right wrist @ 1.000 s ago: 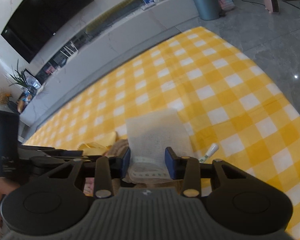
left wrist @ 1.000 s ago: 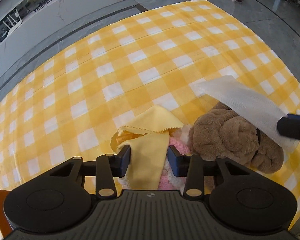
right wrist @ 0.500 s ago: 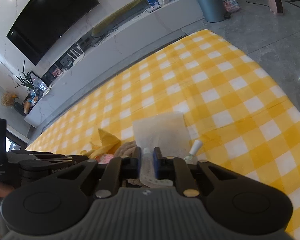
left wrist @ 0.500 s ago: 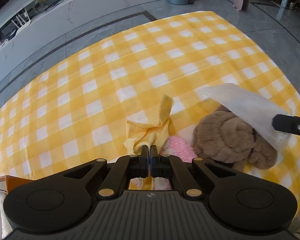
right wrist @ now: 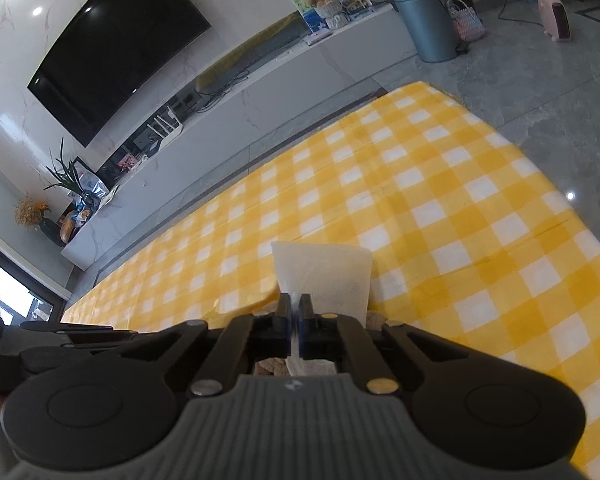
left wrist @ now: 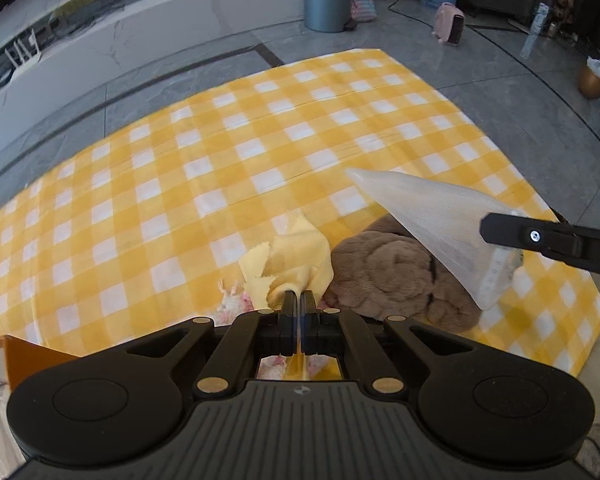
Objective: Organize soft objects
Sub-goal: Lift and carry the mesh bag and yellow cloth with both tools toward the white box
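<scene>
The left tool [left wrist: 298,300] is pressed together on a yellow cloth [left wrist: 296,256], and the cloth bunches up and lifts just past its tips. The right tool [right wrist: 295,306] is also pressed together, pinching a thin white cloth [right wrist: 324,276]; in the left view that white cloth [left wrist: 440,220] hangs in the air over a brown fluffy thing [left wrist: 396,276]. A pink and white fuzzy thing [left wrist: 234,300] peeks out beside the yellow cloth. All these soft things sit together near the close edge of the tabletop [left wrist: 220,152], toward its right corner, on a yellow checked cover. An orange box [left wrist: 24,354] shows at the near left edge. It looks like the job has only started: two cloths are picked up but not put anywhere, and the brown and pink things still lie in the pile.
</scene>
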Tool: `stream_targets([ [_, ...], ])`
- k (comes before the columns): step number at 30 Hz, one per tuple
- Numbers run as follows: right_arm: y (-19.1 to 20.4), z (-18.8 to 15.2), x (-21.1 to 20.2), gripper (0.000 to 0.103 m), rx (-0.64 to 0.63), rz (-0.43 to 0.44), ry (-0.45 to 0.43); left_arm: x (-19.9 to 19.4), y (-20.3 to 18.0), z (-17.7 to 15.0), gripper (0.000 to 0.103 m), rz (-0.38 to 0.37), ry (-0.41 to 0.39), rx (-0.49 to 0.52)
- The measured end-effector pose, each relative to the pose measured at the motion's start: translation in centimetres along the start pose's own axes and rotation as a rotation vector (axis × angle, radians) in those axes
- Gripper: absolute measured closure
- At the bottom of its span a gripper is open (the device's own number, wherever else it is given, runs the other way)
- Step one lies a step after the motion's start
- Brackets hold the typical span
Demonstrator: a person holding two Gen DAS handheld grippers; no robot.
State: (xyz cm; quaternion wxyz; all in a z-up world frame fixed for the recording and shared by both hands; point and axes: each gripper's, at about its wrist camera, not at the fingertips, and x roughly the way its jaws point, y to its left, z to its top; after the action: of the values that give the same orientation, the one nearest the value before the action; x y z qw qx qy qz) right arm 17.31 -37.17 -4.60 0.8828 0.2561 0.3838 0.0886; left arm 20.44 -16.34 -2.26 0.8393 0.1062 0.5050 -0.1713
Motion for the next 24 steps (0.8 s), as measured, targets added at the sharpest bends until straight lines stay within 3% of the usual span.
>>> stream_targets([
  [8, 2.6, -0.1, -2.4, 0.103, -0.049, 0.084, -0.055, -3.9, -1.2, -1.6, 0.102, 0.009, -0.093, 0.094],
  [15, 6.1, -0.6, -5.9, 0.103, -0.129, 0.127, -0.143, -8.0, -1.6, -3.4, 0.102, -0.034, -0.216, 0.091],
  [20, 8.5, -0.9, -8.0, 0.103, -0.209, 0.238, -0.171, -11.7, -0.8, -5.3, 0.102, -0.064, -0.300, 0.081],
  [24, 10.8, -1.4, -8.8, 0.103, -0.274, 0.251, -0.192, -14.6, 0.4, -6.8, 0.102, -0.071, -0.373, 0.055],
])
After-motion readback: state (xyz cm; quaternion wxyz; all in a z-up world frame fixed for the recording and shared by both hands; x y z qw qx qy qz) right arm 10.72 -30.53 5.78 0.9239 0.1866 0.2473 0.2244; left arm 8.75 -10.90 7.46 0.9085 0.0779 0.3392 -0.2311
